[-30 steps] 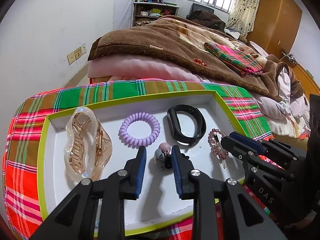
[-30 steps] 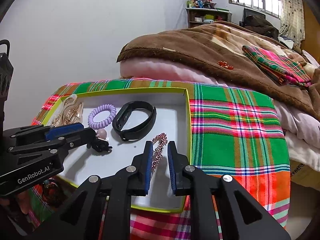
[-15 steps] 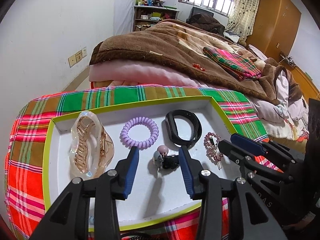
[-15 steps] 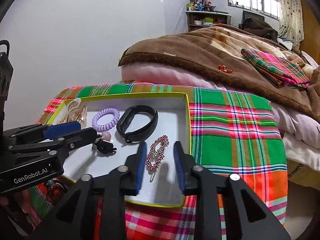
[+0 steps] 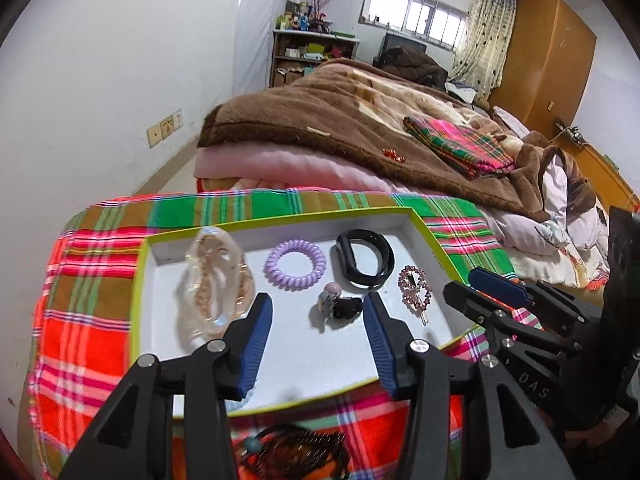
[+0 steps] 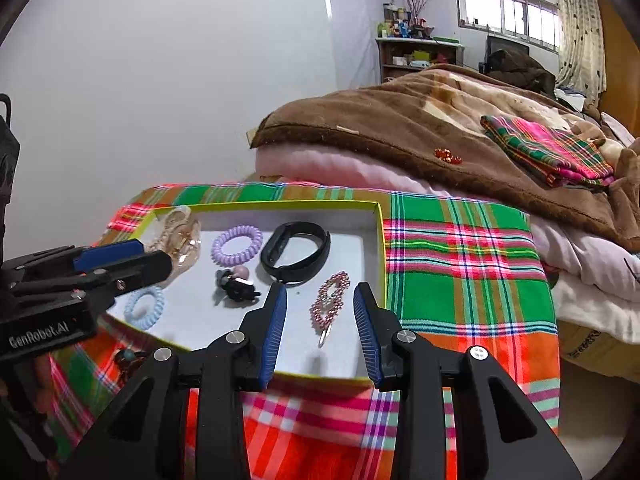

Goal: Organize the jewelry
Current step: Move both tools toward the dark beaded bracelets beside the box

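Now that both are spread, right gripper [image 6: 320,316] released hairpin [image 6: 330,304].

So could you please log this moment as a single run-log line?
left hand-held gripper: open, empty | right hand-held gripper: open, empty | beaded clip, charm tie: in tray

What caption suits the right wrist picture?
Open right gripper over a pink beaded hair clip lying in a white tray.
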`<state>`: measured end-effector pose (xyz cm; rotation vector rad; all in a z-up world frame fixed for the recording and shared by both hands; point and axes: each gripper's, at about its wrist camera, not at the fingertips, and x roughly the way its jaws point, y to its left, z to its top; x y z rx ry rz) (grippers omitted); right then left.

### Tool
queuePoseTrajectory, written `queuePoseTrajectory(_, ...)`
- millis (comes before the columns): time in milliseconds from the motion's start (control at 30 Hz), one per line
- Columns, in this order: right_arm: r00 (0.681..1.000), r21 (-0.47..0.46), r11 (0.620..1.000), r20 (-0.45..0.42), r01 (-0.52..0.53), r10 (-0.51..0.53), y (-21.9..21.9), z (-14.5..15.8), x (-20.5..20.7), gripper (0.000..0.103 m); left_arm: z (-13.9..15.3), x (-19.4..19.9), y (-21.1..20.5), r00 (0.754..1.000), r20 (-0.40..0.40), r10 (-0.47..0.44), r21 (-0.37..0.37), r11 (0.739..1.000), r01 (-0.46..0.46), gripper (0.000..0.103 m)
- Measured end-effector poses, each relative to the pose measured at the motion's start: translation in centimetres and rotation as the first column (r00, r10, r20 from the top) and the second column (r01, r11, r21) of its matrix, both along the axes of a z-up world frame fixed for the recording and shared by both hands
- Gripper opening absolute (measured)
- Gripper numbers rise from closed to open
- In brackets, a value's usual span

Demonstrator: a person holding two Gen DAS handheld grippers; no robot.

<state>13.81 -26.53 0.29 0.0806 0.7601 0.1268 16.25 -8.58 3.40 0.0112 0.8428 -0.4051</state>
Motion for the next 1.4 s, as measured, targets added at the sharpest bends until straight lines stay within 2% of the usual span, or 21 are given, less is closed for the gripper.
queuePoseTrajectory(333,0.997,0.029,0.997,0.02,-0.069,0.068,2.2,0.9,-2.9,0.036,1.7,-2.9,4.4,0.997,0.044,0.063,-0.027,0.998,-0.062,0.051)
queuePoseTrajectory(867,0.962,0.093,0.965,-0.101,-0.247,0.256,8.6,-2.9,-3.6,0.036,-0.8,-5.0,10.4,0.984,-0.012,0.178,-0.062,0.982,-0.179,0.052)
queuePoseTrajectory(1067,0.946,0.098,0.956,-0.148,-0.275,0.287,10.1,-4.3,-3.4,0.036,-2.1,-5.5,11.6,0.981,-0.043,0.191,-0.072,0.978,-0.194,0.052)
queuePoseTrajectory(1400,0.944,0.078,0.96,-0.175,-0.27,0.28,11.1,-4.9,-3.5,0.036,-3.3,-6.0,12.7,0.979,-0.077,0.189,-0.086,0.977,-0.195,0.052)
